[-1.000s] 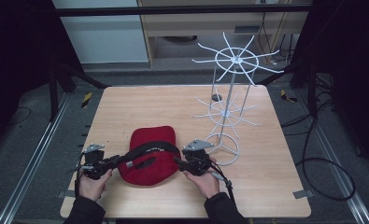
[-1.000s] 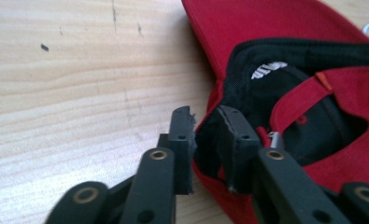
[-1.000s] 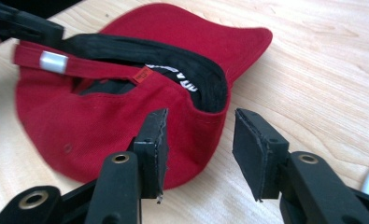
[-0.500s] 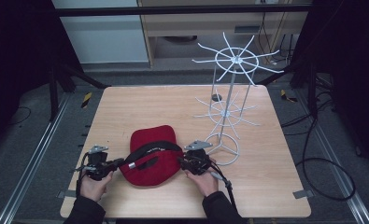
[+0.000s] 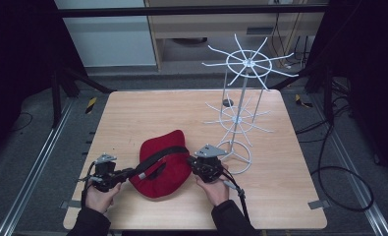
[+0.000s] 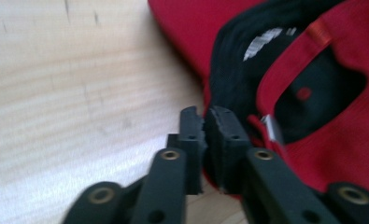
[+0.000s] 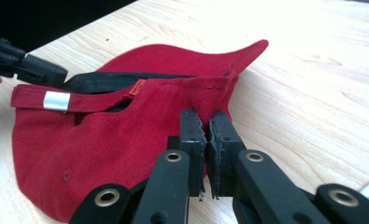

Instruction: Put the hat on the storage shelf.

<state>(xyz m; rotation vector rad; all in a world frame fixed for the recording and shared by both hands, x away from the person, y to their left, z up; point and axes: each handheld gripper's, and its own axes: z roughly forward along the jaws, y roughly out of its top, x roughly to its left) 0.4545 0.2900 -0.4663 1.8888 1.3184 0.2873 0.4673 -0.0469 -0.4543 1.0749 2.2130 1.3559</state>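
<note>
A red cap (image 5: 168,181) with a black inner band lies upside down near the table's front edge. My left gripper (image 5: 129,172) is shut on the cap's left rim by the back strap; in the left gripper view its tips (image 6: 205,126) pinch the edge of the cap (image 6: 341,140). My right gripper (image 5: 191,164) is shut on the right rim, where its jaws (image 7: 205,135) close on the red fabric of the cap (image 7: 107,149). The cap hangs stretched between the two grippers.
A white wire rack (image 5: 238,120) with two tiers of spokes stands at the right of the wooden table (image 5: 132,113), its ring base just right of my right gripper. Cables lie on the floor to the right.
My left gripper has shifted slightly to the right, toward the cap. The right gripper and the cap have barely moved.
</note>
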